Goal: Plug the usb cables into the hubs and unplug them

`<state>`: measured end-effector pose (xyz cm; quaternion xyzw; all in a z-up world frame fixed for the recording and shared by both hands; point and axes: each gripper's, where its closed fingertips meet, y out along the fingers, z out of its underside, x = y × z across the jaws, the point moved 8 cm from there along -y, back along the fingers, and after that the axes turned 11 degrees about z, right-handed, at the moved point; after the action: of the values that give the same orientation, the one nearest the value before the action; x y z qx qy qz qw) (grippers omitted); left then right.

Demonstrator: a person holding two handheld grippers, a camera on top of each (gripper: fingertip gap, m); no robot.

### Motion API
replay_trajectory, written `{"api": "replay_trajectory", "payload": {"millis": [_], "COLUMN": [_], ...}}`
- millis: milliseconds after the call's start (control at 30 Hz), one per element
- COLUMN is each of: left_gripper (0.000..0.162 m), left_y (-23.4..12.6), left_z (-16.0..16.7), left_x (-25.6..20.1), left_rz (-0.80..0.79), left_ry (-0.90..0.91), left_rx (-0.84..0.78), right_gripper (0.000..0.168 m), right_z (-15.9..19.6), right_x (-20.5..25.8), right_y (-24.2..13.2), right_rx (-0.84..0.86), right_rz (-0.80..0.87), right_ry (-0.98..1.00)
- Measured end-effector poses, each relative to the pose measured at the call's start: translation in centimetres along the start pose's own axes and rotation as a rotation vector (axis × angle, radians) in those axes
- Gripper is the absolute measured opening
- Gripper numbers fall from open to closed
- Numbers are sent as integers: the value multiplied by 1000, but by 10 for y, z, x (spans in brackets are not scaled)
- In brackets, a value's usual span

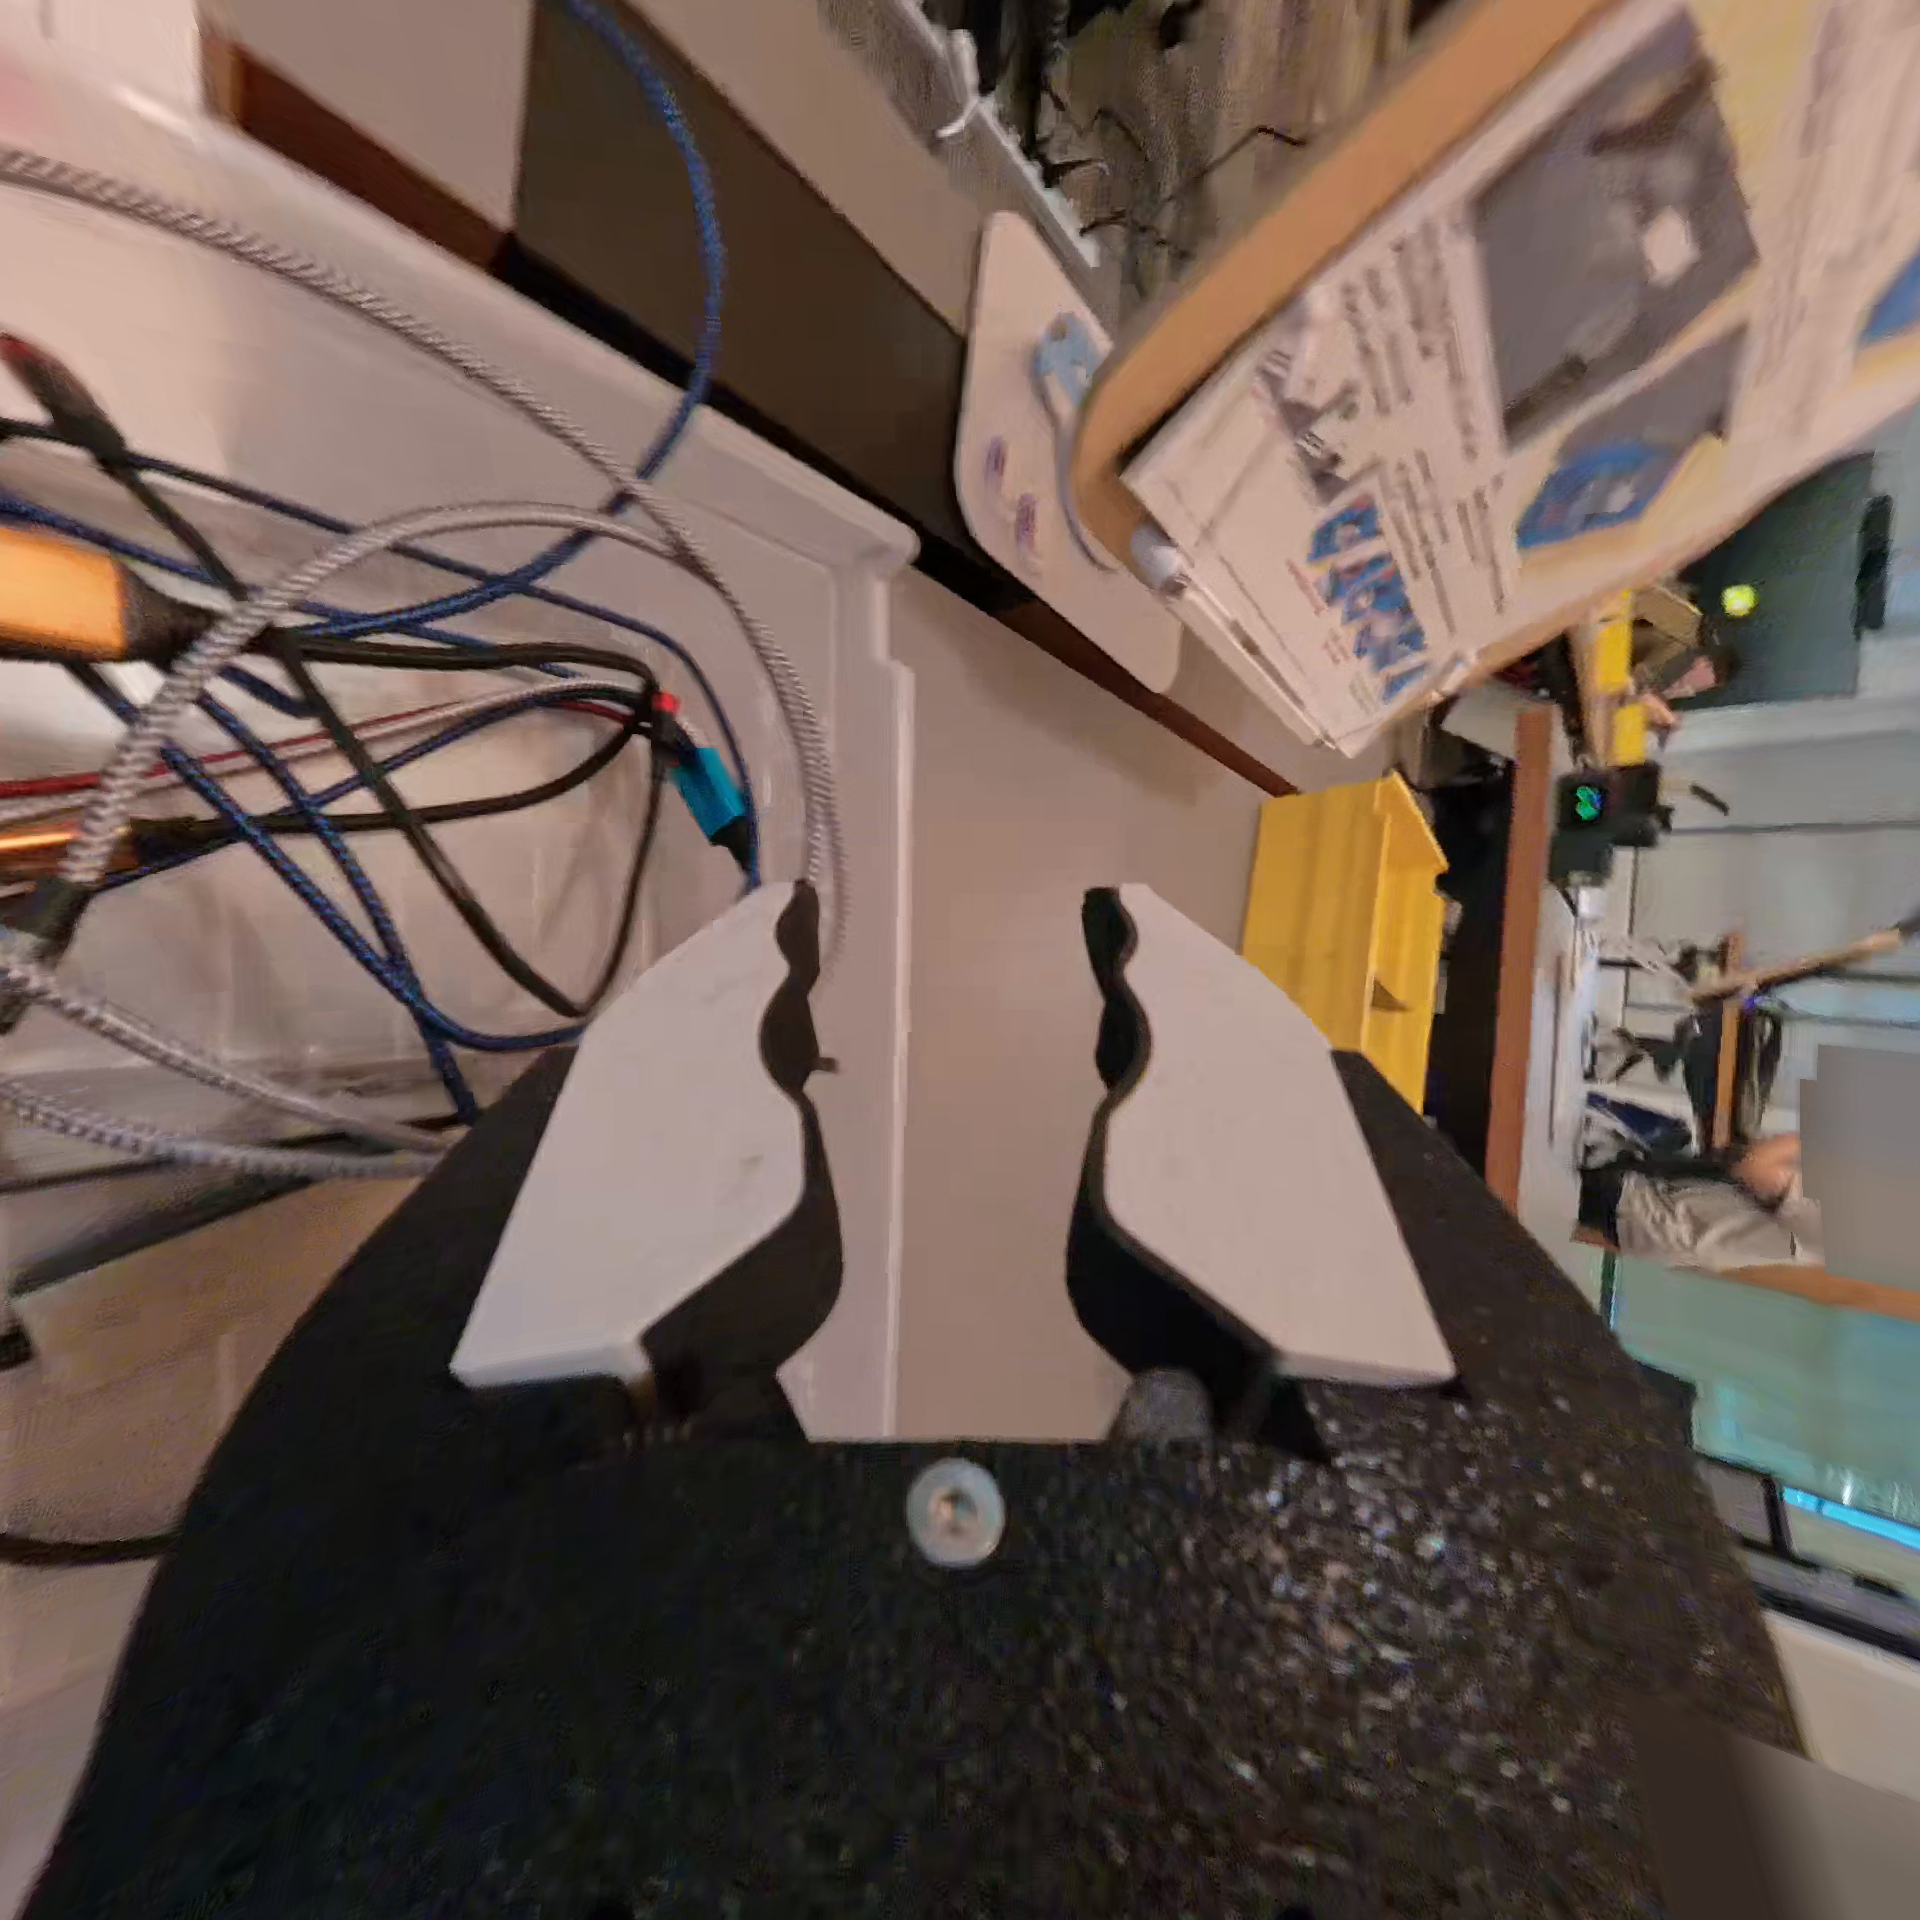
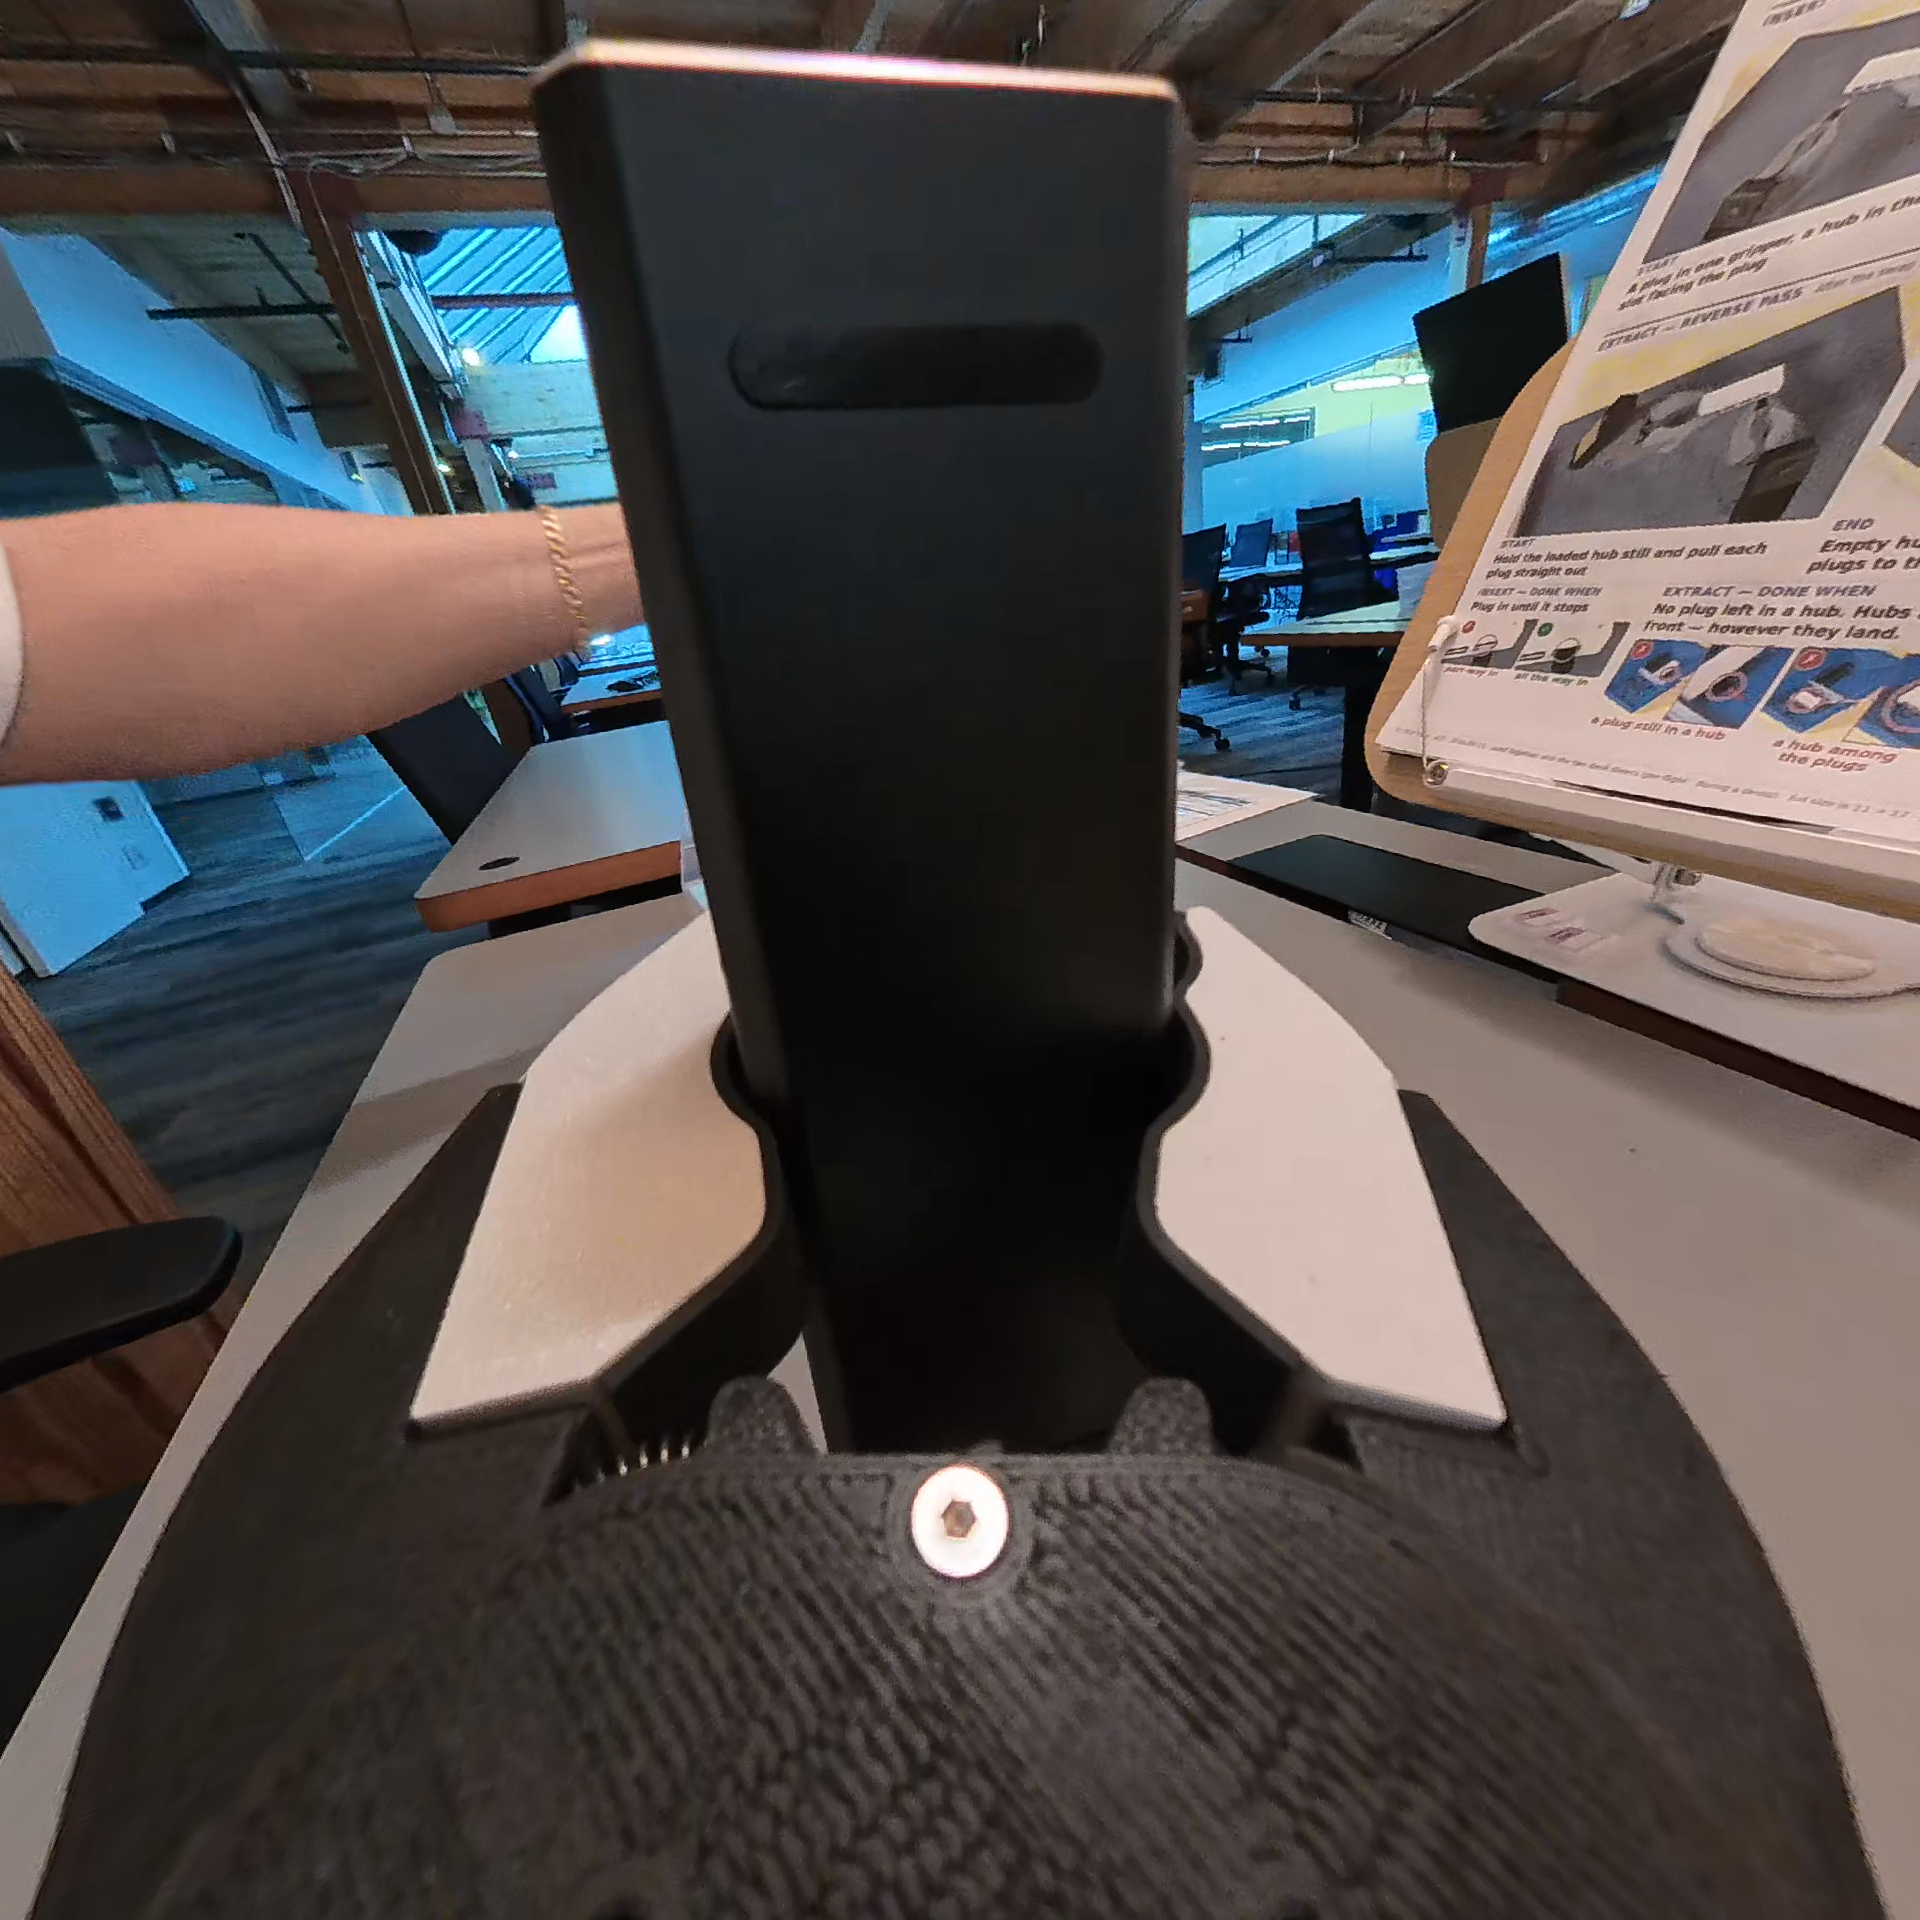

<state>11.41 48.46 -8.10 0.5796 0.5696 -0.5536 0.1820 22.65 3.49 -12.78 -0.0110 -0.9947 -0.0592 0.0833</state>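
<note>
**Around the Bench: What Else Stood in View**

A printed instruction sheet (image 2: 1704,499) leaned on a tan board, propped on a white stand (image 2: 1725,956) at the right of the grey table (image 2: 1683,1226). In the left wrist view the same sheet (image 1: 1455,416) appeared rotated (that camera was rolled sideways), with a yellow bin (image 1: 1340,925) near it. A black mat (image 2: 1382,883) lay on the table beside the stand. A person's bare forearm (image 2: 312,634), wearing a thin gold bracelet (image 2: 564,566), stretched across the left side. Farther off stood another desk (image 2: 561,831) and black office chairs (image 2: 1320,561) beneath exposed wooden ceiling beams (image 2: 312,125).
</note>
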Motion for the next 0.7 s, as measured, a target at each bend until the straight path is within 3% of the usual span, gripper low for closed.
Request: {"api": "replay_trajectory", "payload": {"millis": [167, 300, 600, 700], "left_gripper": [55, 55, 39, 21], "left_y": [27, 39, 48, 50], "left_z": [-7, -14, -25, -26], "left_x": [39, 51, 71, 76], "left_rz": [-243, -349, -608, -640], "left_ry": [-169, -279, -386, -396], "left_rx": [-11, -100, -227, -248], "right_gripper": [75, 75, 75, 75], "right_z": [-1, 1, 0, 1], "right_x": [-6, -9, -15, -18], "right_y": [-4, -6, -10, -12], "right_rx": [-2, 4, 1, 2], "right_rz": [-1, 1, -3, 4], "right_ry": [8, 11, 23, 25]}}
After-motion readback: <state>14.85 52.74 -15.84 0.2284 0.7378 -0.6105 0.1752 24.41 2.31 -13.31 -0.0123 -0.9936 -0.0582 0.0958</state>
